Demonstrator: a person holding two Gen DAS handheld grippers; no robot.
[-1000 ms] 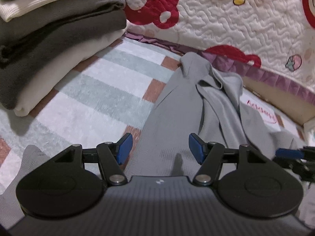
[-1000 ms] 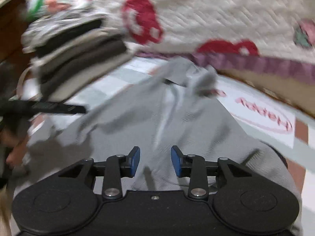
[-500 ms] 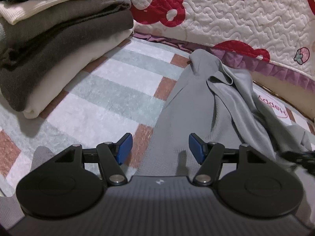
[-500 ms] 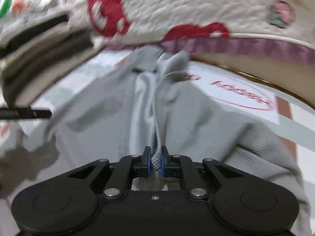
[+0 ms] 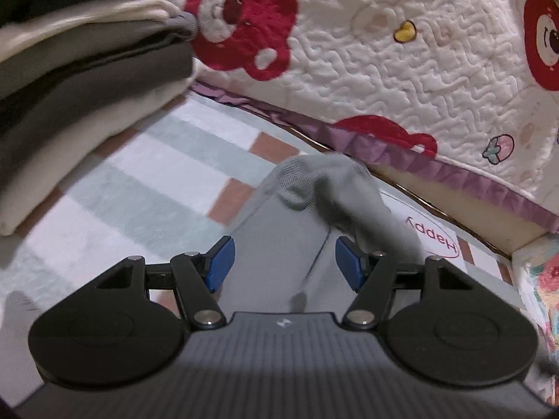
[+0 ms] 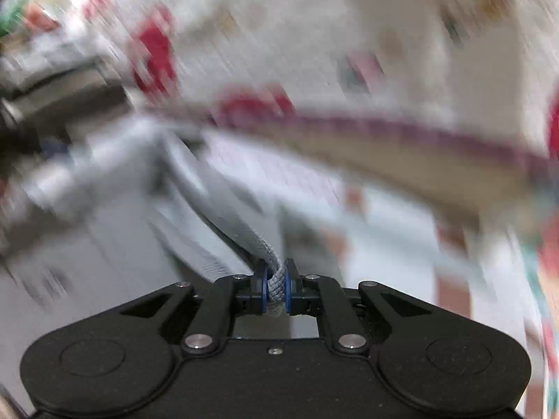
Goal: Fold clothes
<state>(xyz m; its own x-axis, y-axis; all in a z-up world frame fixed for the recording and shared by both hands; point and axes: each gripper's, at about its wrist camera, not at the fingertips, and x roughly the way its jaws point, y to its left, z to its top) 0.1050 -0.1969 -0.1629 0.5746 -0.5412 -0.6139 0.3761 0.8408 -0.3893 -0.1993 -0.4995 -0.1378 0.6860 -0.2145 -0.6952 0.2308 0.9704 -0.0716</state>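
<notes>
Since a second ago, your right claw [image 6: 276, 291] has gone from spread above the grey top [image 5: 279, 230] to pinching a ribbed edge of it, and the top's loose folds, which lay spread out to the right, have bunched into a lifted hump. Your left claw [image 5: 284, 265] has stayed spread the whole time, and its view has shifted nearer the quilt [image 5: 401, 70].

In the left wrist view, the blue fingers [image 5: 220, 262] stand wide apart with nothing between them. The top lies on the checked rug [image 5: 157, 181] under and ahead of the claw. Its far end is raised and blurred, just in front of the right finger. To the left sits a stack of folded clothes [image 5: 87, 80] in cream, grey and dark layers, resting on the rug and well apart from the top. Behind runs the white quilt with red bears and a purple frill [image 5: 454, 174] along its lower edge. A white patch with red lettering [image 5: 433, 241] shows on the rug to the right of the top.

In the right wrist view, everything beyond the claw is heavily blurred. The fingers are pressed together on a thick ribbed fold of the top [image 6: 244, 223], which stretches away up and to the left from the pinch.
</notes>
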